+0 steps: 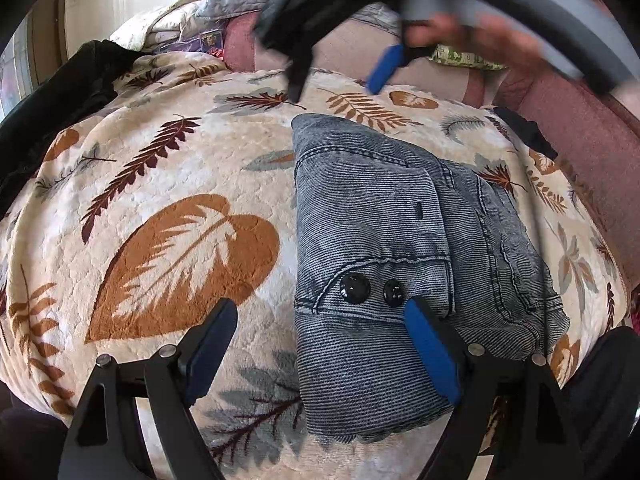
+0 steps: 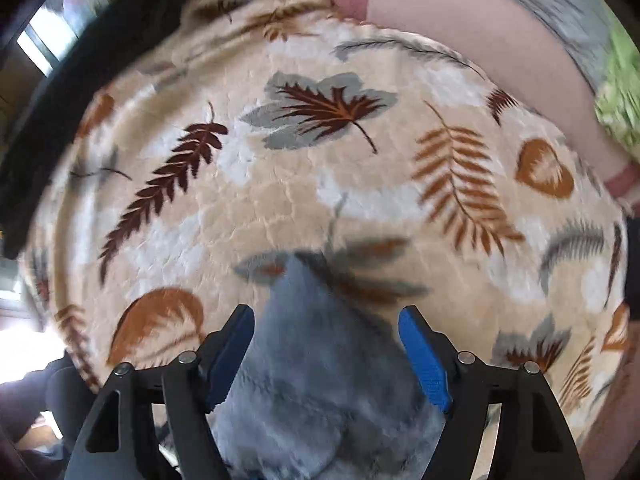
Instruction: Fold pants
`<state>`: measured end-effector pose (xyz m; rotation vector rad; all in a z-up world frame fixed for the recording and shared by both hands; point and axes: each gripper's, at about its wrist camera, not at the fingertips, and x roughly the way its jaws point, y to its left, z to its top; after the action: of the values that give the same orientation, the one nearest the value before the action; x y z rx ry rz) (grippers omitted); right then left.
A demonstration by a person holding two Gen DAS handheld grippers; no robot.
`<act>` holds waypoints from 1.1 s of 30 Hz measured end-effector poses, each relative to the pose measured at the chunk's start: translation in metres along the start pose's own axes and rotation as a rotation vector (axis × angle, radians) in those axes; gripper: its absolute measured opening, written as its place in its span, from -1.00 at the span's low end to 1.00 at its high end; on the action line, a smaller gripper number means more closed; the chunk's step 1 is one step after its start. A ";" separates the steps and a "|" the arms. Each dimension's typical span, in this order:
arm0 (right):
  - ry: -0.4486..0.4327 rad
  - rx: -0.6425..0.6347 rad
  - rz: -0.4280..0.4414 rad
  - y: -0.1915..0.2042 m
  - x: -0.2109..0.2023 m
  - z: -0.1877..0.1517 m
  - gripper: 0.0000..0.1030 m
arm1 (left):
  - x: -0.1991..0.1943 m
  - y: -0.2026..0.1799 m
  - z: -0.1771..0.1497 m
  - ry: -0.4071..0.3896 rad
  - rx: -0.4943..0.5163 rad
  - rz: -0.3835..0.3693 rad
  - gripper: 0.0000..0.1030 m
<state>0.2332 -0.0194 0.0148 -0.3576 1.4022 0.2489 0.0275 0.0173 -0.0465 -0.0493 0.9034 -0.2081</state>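
Since the blanket is the landmark: leaf-print blanket [image 1: 168, 184]
Left gripper [image 1: 320, 332]: fingers apart, empty, at pants' near-left edge
Pants [image 1: 392, 248]: folded on blanket; soft, thick denim, grippy; pinch stacked edge
Right gripper [image 2: 326, 344]: fingers apart over pants' corner, not pinching

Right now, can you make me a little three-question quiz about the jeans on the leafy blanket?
1. True or false: the pants lie spread out flat at full length.
2. How many black buttons show on them?
3. The left gripper has its jaws: A) clamped on the denim, B) open, C) holding a pillow.

Key: 1 false, they are folded into a bundle on the blanket. 2 two. 3 B.
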 end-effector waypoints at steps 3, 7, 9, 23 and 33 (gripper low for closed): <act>0.073 -0.019 -0.005 0.006 0.022 0.007 0.49 | 0.001 0.002 0.000 0.001 -0.007 -0.016 0.67; 0.111 0.000 0.036 0.001 0.037 0.002 -0.67 | 0.003 0.005 0.000 0.004 -0.016 -0.036 0.67; 0.075 0.019 0.047 -0.006 0.032 -0.003 -0.71 | 0.004 0.006 0.000 0.004 -0.019 -0.041 0.67; -0.162 0.204 0.054 -0.049 -0.013 -0.030 -0.57 | 0.001 0.005 -0.002 -0.008 -0.022 -0.038 0.68; -0.155 0.115 0.074 -0.029 -0.005 -0.038 0.50 | -0.027 0.041 0.002 -0.088 -0.203 -0.118 0.67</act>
<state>0.2090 -0.0606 0.0175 -0.1873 1.2717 0.2499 0.0198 0.0626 -0.0295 -0.2981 0.8316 -0.2218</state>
